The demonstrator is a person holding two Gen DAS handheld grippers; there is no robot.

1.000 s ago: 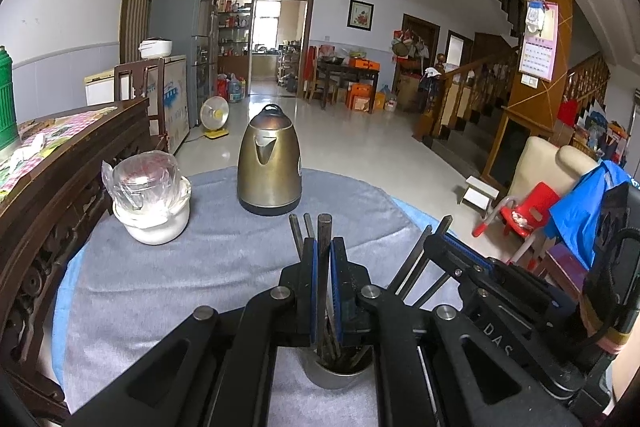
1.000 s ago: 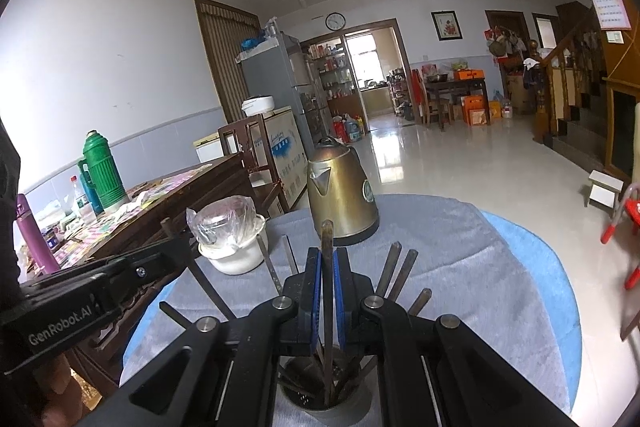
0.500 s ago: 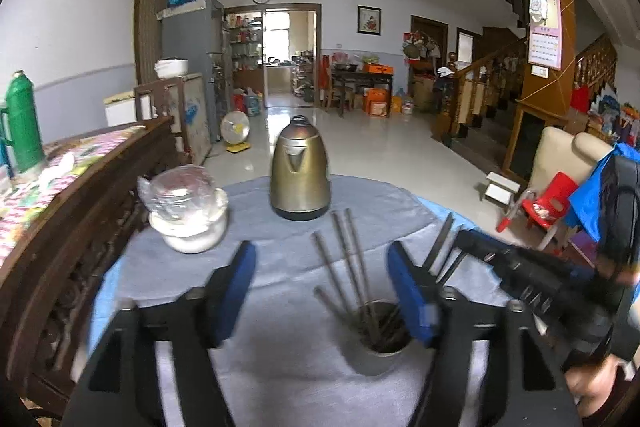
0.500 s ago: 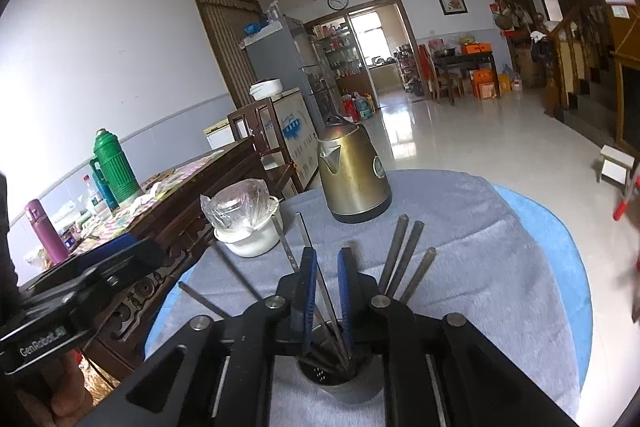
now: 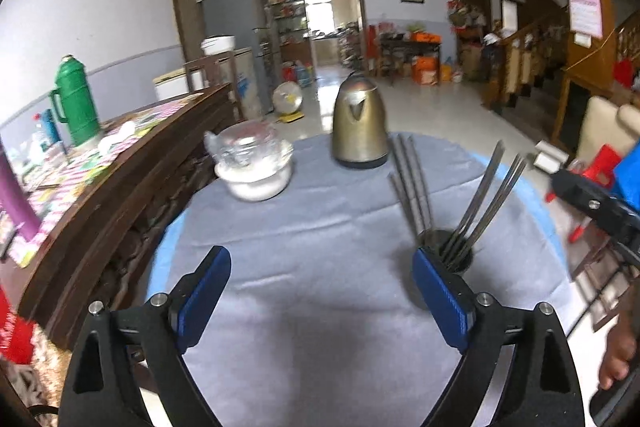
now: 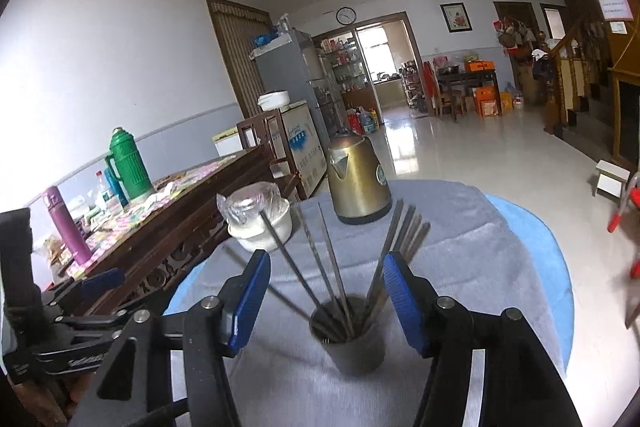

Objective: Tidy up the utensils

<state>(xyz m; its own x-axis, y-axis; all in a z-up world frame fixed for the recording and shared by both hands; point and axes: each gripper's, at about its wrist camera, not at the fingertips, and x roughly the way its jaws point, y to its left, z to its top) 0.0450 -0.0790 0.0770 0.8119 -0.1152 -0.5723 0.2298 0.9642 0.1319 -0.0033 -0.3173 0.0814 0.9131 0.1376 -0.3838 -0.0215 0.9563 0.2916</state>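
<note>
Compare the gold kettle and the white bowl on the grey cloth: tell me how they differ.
The gold kettle is tall, metallic and closed by its own lid; the white bowl is low, squat and covered with clear plastic wrap. The kettle has a spout; the bowl has none. In the right wrist view the kettle stands right of the bowl. Both stand upright on the grey cloth.
</note>
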